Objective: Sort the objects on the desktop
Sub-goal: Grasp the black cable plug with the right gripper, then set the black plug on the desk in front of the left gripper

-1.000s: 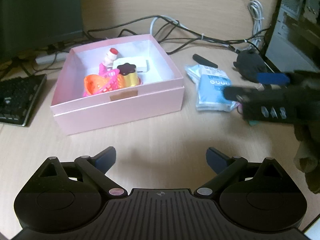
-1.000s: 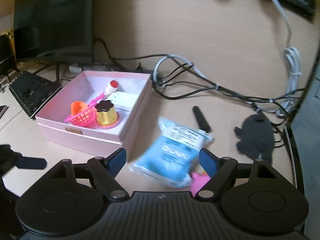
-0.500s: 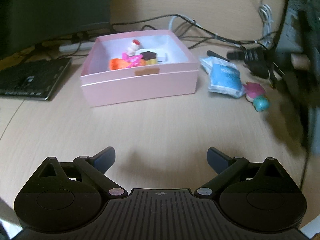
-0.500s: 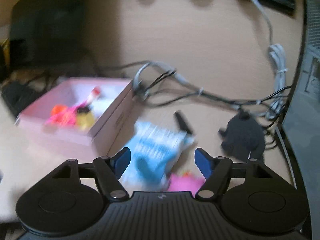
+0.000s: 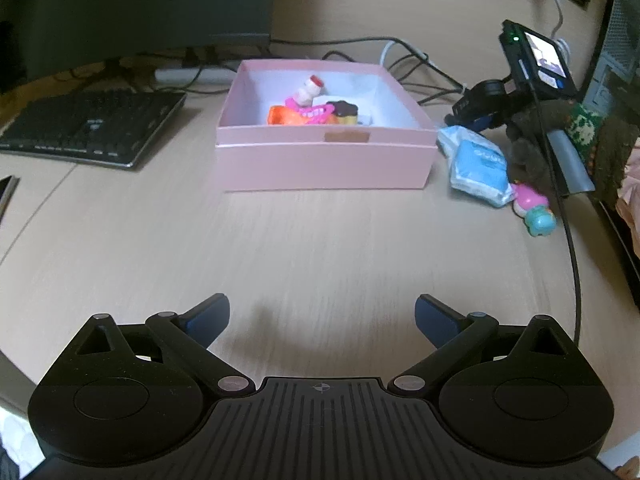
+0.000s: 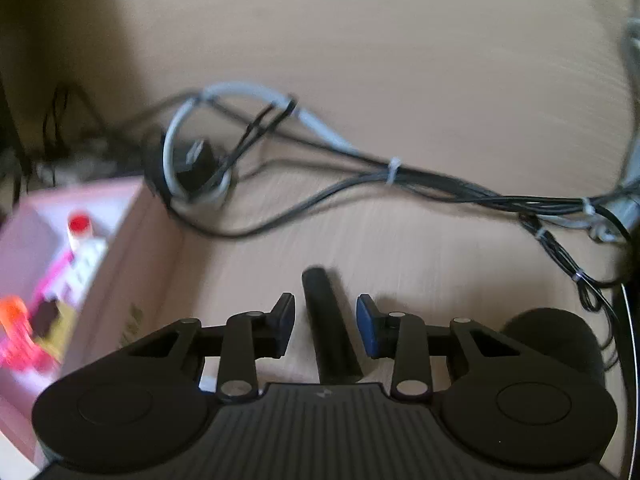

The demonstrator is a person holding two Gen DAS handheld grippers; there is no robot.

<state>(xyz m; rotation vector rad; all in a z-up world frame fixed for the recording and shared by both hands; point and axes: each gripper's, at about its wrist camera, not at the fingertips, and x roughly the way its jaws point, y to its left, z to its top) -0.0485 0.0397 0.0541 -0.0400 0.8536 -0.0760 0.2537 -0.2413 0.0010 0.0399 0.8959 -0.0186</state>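
Straddling a black stick [image 6: 330, 328] on the counter [image 6: 400, 240], the right gripper [image 6: 325, 318] had just been narrowing its jaws, the pads not yet touching it. That stick lay just right of the pink box [image 6: 132, 280], long axis pointing away from the camera, tip leaning slightly left. Well back, the left gripper [image 5: 322, 316] hung wide open and empty over bare counter.

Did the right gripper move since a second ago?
Yes. The right gripper went forward past the blue packet, alongside the pink box; its jaws have just been closing around the black stick, gaps still showing.
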